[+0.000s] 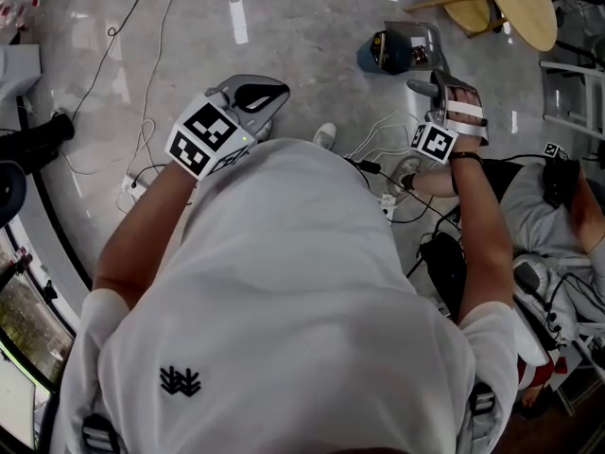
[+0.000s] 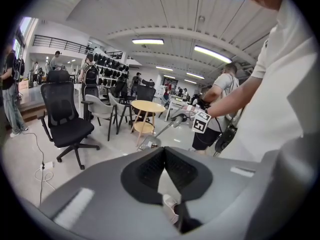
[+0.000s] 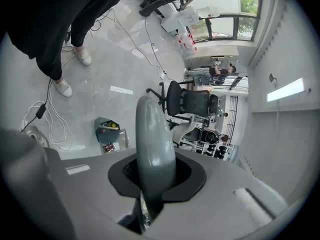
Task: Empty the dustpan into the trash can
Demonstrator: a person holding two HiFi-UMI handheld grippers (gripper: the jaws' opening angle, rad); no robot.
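Right gripper (image 3: 155,173) clamps the dustpan (image 1: 423,41) by its grey handle (image 3: 152,129), held upright between the fingers, pan far out beside the blue trash can (image 1: 386,53), while left gripper (image 2: 164,156) sits closed and empty.

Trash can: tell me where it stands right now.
In the head view the blue trash can stands on the floor at upper right, just left of the dustpan whose handle the right gripper grips.

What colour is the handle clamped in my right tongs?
Pale, glossy grey. The handle shows best in the right gripper view.
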